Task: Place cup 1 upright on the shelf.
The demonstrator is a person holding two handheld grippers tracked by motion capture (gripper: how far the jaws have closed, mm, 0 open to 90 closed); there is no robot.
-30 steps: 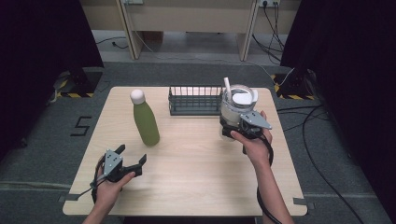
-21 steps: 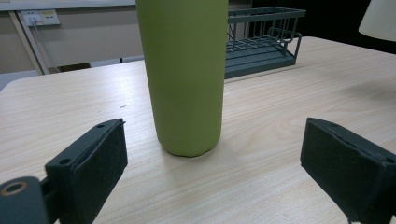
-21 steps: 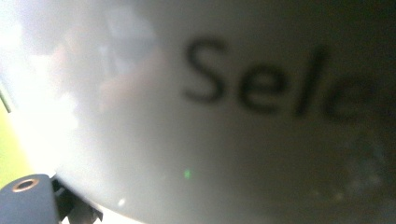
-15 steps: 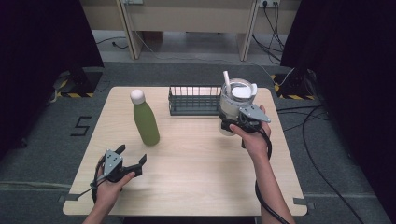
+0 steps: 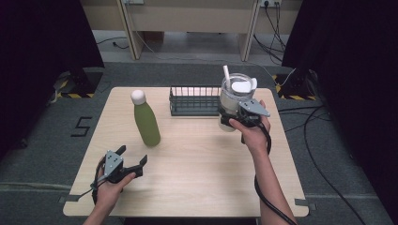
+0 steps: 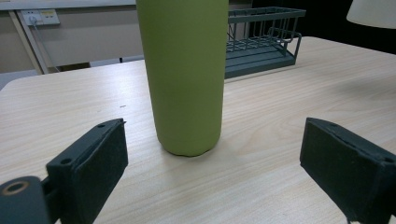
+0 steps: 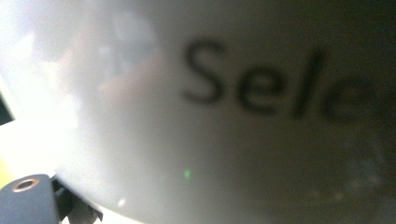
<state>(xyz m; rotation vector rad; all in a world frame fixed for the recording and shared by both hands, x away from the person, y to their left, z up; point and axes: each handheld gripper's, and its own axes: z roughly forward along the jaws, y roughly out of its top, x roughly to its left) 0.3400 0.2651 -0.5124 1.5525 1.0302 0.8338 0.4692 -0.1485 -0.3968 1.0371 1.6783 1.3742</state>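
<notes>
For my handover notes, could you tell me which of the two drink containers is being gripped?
The clear tumbler with the straw, in the right gripper; the green bottle stands free.

The green bottle (image 6: 186,74) is cut off at the top edge. Lettering on the tumbler (image 7: 224,116) is blurred, reading "Sele" before fading into shadow.

Blurred white cup (image 7: 196,112) pressed close to the lens, dark letters "Sele" across it, grey tongs part at bottom left
</notes>
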